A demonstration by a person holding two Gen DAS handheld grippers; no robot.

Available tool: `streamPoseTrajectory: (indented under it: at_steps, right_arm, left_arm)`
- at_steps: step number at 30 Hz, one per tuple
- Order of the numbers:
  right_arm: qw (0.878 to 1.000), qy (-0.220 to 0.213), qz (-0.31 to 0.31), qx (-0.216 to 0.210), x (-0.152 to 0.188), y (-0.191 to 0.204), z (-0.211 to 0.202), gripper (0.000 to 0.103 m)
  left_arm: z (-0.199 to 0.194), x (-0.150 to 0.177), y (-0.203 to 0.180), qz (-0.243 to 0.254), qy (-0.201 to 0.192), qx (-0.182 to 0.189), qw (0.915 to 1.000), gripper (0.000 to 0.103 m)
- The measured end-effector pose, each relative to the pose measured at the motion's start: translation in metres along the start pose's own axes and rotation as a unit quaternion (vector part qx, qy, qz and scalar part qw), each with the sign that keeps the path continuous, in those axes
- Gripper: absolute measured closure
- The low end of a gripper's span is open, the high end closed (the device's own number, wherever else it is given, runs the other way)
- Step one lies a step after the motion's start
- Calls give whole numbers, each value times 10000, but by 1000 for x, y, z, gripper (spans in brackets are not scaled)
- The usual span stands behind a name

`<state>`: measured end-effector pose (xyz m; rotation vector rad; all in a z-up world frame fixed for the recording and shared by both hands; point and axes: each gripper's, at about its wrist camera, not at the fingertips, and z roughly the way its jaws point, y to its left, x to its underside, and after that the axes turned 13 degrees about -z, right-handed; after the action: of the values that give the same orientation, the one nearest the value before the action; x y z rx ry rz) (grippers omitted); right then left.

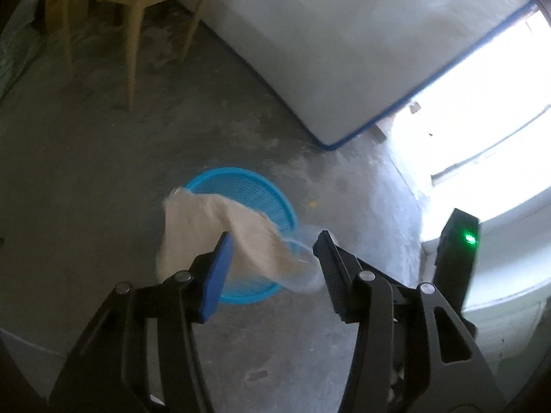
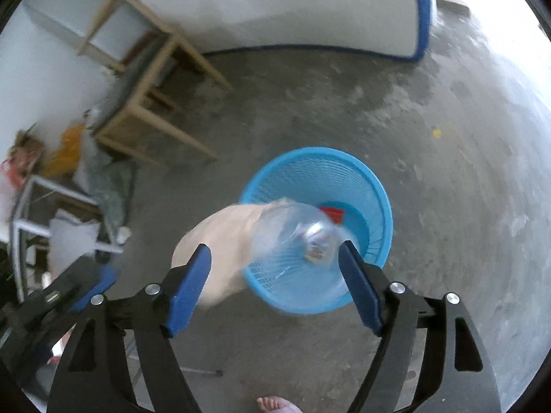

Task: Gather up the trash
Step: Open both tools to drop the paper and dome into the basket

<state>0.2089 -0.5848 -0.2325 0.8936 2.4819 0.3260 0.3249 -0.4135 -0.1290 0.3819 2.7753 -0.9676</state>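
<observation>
A blue mesh basket point(image 2: 372, 186) is seen on the concrete floor point(image 2: 447, 241). Over its near-left rim, a beige cloth point(image 1: 193, 227) and clear plastic bottle point(image 2: 296, 237) are blurred, gripped by neither released claw: left point(image 1: 272, 241), right point(image 2: 275, 254).

The basket point(image 2: 344, 172) looks like glossy blue plastic mesh, the bottle point(image 2: 296, 237) is clear thin plastic, and the beige bag point(image 1: 193, 227) reads as matt paper. Floor point(image 2: 344, 103) is rough bare concrete; stool point(image 1: 131, 17) legs are pale wood.
</observation>
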Motion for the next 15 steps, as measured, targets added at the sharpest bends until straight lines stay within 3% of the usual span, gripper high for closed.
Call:
streamPoseTrajectory:
  at_steps: [7, 15]
  right_arm:
    - [9997, -20, -70, 237, 2, 2, 11, 29]
    - [9987, -395, -273, 194, 10, 13, -33, 29]
  left_arm:
    - [-24, 11, 10, 185, -308, 81, 9993, 51]
    - [-85, 19, 7, 482, -736, 269, 9958, 49]
